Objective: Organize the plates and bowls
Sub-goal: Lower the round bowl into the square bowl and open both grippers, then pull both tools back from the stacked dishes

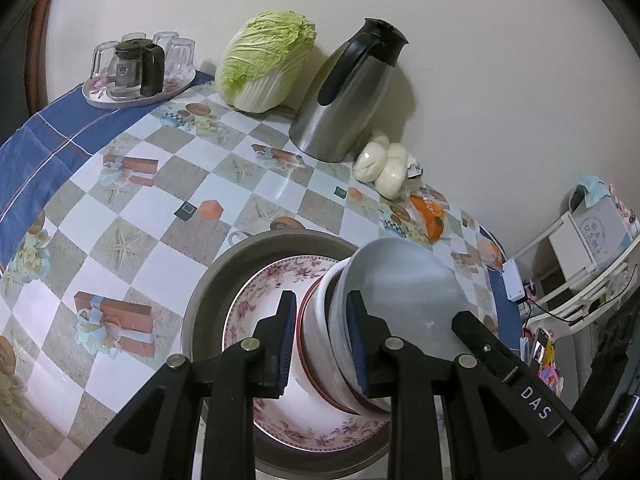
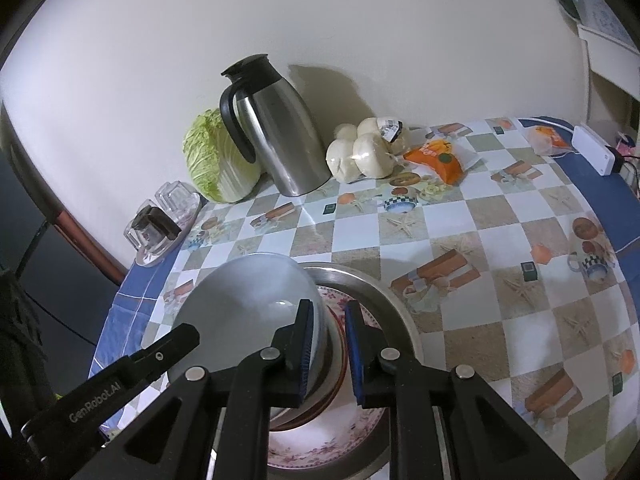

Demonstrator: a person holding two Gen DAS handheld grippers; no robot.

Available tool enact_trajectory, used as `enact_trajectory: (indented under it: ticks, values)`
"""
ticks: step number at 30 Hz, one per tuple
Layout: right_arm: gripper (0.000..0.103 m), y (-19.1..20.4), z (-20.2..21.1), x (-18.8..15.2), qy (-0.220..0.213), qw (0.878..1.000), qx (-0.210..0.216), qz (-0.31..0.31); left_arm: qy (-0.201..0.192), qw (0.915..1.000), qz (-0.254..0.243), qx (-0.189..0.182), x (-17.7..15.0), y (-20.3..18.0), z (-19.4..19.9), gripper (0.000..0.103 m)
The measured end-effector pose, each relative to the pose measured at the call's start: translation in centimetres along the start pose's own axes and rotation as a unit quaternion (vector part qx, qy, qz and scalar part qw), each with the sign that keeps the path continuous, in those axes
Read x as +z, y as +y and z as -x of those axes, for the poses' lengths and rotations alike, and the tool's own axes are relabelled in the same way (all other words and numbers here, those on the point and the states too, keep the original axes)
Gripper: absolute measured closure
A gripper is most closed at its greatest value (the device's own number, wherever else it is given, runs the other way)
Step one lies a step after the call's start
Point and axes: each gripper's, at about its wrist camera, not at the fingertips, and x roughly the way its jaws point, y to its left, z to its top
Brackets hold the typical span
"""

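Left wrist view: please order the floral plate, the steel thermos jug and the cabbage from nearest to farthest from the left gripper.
1. Floral plate: directly under the left gripper, inside the metal basin.
2. Steel thermos jug: far side, by the wall.
3. Cabbage: far side, left of the jug, slightly farther.

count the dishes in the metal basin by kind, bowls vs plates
bowls: 2 showing, nested and tilted, both grippers on their rims
plates: 1, the floral plate under them
total: 3, in the metal basin
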Motion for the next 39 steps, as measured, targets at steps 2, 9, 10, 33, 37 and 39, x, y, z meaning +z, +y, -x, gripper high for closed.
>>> enact_trajectory:
  ticks: [2, 9, 10, 33, 37, 39]
  values:
    - [0.084, 0.0, 0.2, 0.0, -0.001, 1.000, 0.001, -0.001, 0.001, 1.0000, 0.000, 0.001, 0.0, 0.0, 0.1, 0.077]
    - [0.068, 0.4, 1.1, 0.2, -0.004, 1.000, -0.006, 0.011, -0.006, 1.0000, -0.005, -0.004, 0.2, -0.2, 1.1, 0.055]
    - [0.064, 0.4, 1.2, 0.2, -0.004, 1.000, -0.009, 0.014, -0.007, 0.9999, -0.006, -0.004, 0.2, -0.2, 1.3, 0.053]
    - [0.000, 1.7, 2.2, -1.5, -0.012, 0.992, -0.075, 0.101, -0.050, 0.9910, -0.041, 0.117, 0.5, 1.8, 3.3, 0.008]
    - [0.000, 1.5, 2.8, -1.8, -0.022, 0.992, -0.076, 0.096, -0.056, 0.9892, -0.052, 0.125, 0.2, 1.8, 3.7, 0.008]
    - [0.000, 1.4, 3.1, -2.1, -0.026, 0.992, -0.077, 0.092, -0.063, 0.9884, -0.053, 0.128, 0.1, 1.8, 4.0, 0.008]
